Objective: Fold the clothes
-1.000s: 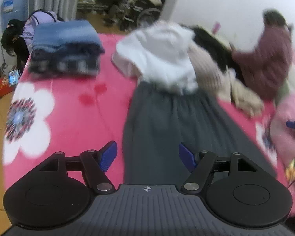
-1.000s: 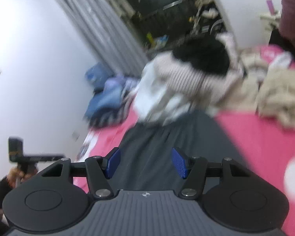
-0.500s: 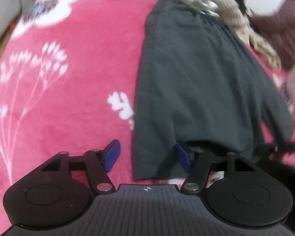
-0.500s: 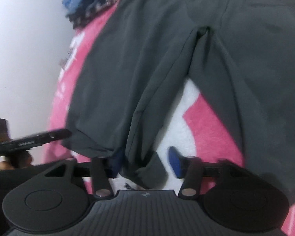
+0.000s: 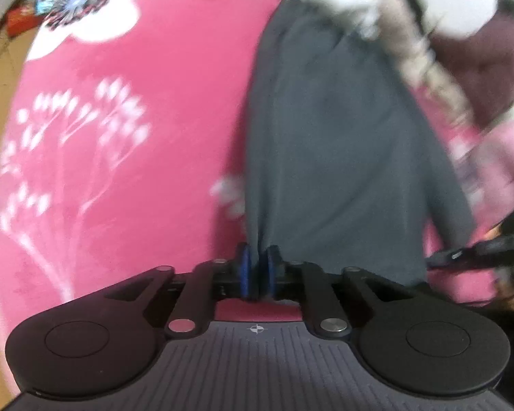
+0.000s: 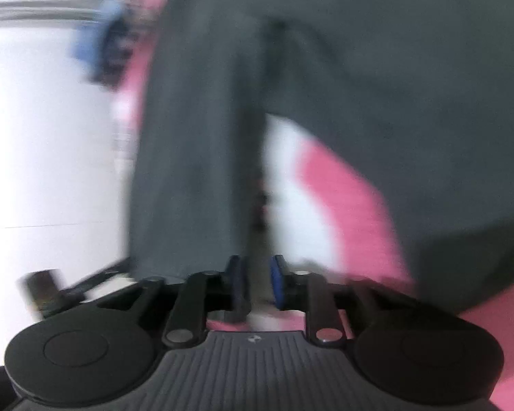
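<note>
The pink floral blanket [image 5: 126, 68] covers most of the scene, and the dark grey trousers [image 5: 332, 130] lie spread flat on it, not yet folded; the whole fold looks still to do. A heap of other clothes [image 5: 411, 44] waits at the far end. The left gripper [image 5: 257, 270] is closing, its jaws pinching a hem corner. The right gripper [image 6: 257, 279] is closing on the other leg's hem, a narrow gap remaining; whether it bites is unclear. No legible writing.
</note>
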`<state>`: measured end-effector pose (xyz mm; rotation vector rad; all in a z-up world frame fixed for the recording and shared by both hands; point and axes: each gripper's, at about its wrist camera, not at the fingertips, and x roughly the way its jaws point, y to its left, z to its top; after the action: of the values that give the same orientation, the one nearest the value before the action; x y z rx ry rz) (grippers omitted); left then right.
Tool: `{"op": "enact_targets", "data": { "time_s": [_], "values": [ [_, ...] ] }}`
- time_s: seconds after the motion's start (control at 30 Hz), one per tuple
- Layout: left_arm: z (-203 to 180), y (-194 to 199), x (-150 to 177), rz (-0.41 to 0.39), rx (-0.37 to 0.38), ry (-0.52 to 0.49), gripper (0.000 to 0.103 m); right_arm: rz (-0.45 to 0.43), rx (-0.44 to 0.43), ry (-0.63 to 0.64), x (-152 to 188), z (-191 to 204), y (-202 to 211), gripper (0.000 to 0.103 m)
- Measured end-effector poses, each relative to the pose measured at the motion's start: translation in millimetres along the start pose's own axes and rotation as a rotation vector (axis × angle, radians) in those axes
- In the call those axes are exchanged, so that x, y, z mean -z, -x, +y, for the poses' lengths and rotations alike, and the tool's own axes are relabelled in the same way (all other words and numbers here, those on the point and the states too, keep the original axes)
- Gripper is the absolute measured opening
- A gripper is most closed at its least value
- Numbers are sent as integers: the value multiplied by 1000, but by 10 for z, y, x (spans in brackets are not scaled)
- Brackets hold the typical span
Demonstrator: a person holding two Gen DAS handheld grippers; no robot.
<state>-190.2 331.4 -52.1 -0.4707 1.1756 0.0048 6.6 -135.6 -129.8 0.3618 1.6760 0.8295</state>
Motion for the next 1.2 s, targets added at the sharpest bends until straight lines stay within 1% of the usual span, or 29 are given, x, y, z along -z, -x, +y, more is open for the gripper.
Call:
{"op": "enact_targets", "data": {
  "time_s": [0.03,0.07,0.1,0.13,0.17,0.2,0.27,0.3,0.43,0.5,0.57,0.67,0.7,0.73,0.77,0.8,0.83,0.87,0.97,1.0,1.03,1.07,1.1,1.13,1.17,1.2],
  "values": [
    [32,-72,44,23,-38,-6,15,-5,28,-6,22,-38,-22,26],
    [67,-117,85,41,-60,-1,15,-14,28,-2,49,-47,-20,26],
    [96,-132,118,48,-67,6,16,-24,24,10,79,-26,-3,27],
    [106,-111,138,35,-66,9,16,-35,19,21,109,-5,14,32],
    [115,-89,158,22,-65,12,21,-47,16,36,138,24,27,35],
    [125,-68,177,10,-63,15,28,-59,17,58,167,70,33,40],
    [141,-30,210,-15,-62,19,35,-74,4,83,194,142,24,44],
    [129,-31,193,-24,-63,11,37,-80,-4,89,194,163,17,45],
    [114,-96,194,-52,-51,22,41,-103,-18,104,147,164,-4,46],
    [73,-143,204,-68,-48,37,43,-104,-8,112,140,163,-98,47],
    [36,-157,210,-81,-52,37,44,-93,-3,129,150,179,-200,46],
    [-16,-149,244,-96,-63,15,44,-66,-20,145,190,200,-310,46],
    [-32,-150,253,-102,-63,7,44,-60,-20,156,210,214,-333,42],
    [-37,-150,258,-106,-61,2,43,-54,-16,169,232,234,-356,30],
    [-42,-151,263,-113,-60,0,37,-48,-10,182,256,259,-378,23],
    [-47,-152,265,-118,-57,1,22,-41,-4,195,281,284,-400,10],
    [-55,-147,263,-117,-49,6,12,-34,1,206,309,308,-411,4],
    [-62,-137,261,-116,-38,12,5,-28,-1,215,343,331,-389,4],
    [-68,30,247,-143,24,16,2,-24,-38,238,444,424,-232,4],
    [-67,79,246,-151,20,10,2,-30,-38,239,474,427,-180,4],
    [-58,96,239,-148,0,6,2,-36,-36,238,497,424,-145,5],
    [-40,66,229,-128,-32,-1,3,-36,-26,232,505,402,-151,8],
    [-20,32,220,-104,-64,-5,5,-25,-5,222,503,369,-193,15],
    [9,-19,214,-67,-93,0,6,-3,24,206,486,344,-269,25],
    [37,-60,207,-36,-117,6,13,15,44,192,486,317,-313,29],
    [53,-52,195,-29,-125,11,19,24,49,187,495,301,-317,33]
  ]
}}
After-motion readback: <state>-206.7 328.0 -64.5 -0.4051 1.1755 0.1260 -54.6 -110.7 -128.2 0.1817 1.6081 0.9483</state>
